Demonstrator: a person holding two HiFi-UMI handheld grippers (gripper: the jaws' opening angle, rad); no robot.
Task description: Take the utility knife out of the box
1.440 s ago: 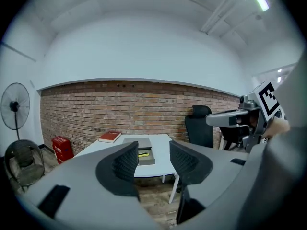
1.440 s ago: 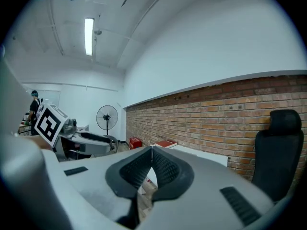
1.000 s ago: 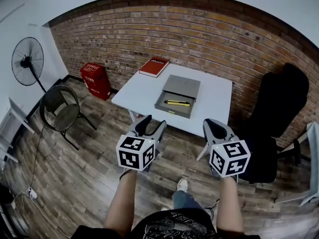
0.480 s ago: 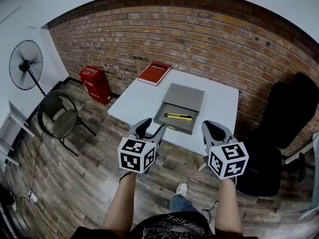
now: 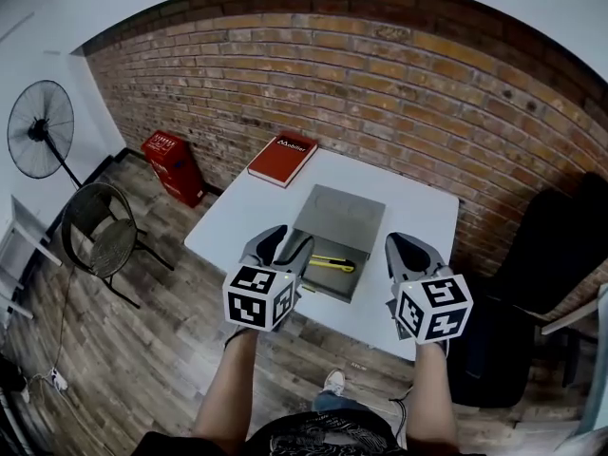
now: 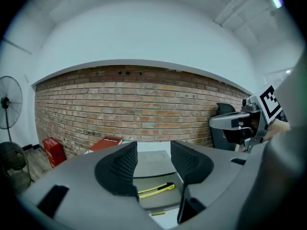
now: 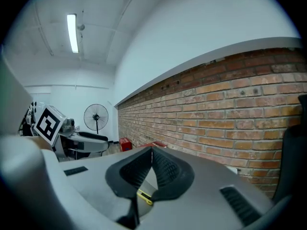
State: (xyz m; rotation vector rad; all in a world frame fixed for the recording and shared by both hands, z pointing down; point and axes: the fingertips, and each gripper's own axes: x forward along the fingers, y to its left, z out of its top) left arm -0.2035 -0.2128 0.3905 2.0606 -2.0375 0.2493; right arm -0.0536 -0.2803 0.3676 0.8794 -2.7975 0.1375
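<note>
A yellow utility knife [image 5: 332, 263] lies in the open tray of a grey box [image 5: 340, 215] on the white table [image 5: 247, 218]. My left gripper [image 5: 290, 242] hovers above the table's near edge, just left of the tray, jaws open and empty. In the left gripper view the knife [image 6: 156, 190] shows between and beyond the pads [image 6: 122, 169]. My right gripper [image 5: 405, 247] hangs to the right of the box, shut on nothing. In the right gripper view its pads meet at the tip, and a bit of the knife [image 7: 144, 197] shows below them.
A red book [image 5: 283, 159] lies on the table's far left corner. On the floor stand a red crate [image 5: 173, 164], a fan [image 5: 38, 136] and a round wire chair [image 5: 104, 240] at the left. A black office chair [image 5: 560, 245] is at the right, before the brick wall.
The person has walked up to the table. Both grippers now hang over its near edge on either side of the box; a second ago they were over the floor. Jaws unchanged.
</note>
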